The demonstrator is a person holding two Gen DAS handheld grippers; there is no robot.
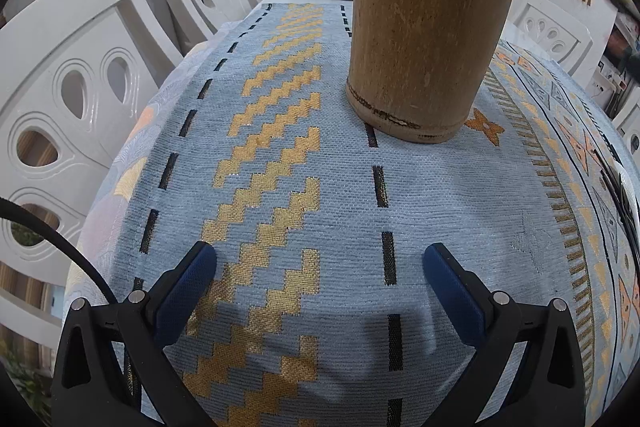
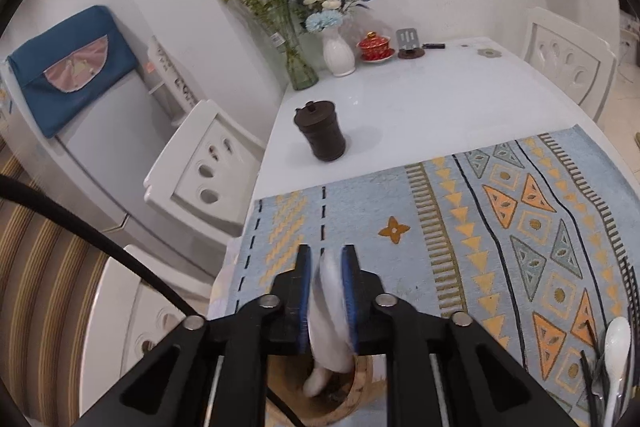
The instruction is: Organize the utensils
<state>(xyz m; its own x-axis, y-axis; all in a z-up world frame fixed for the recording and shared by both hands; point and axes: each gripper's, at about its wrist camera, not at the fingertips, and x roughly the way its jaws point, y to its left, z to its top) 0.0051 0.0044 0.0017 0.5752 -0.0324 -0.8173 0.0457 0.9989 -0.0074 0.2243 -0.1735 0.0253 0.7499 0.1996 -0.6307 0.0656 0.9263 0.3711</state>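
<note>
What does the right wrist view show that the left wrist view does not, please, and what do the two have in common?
Only the right wrist view: the right gripper above the holder's open mouth, a white spoon between its pads, and a second white spoon lying on the cloth. Only the left wrist view: the left gripper, open and empty, and the bamboo holder from the side. Both: the holder, the patterned cloth, the dark jar.

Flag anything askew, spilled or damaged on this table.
Nothing spilled or broken. The bamboo cup stands upright on the runner. A white spoon hangs slanted between the right gripper's jaws, tip inside the cup, blurred.
</note>
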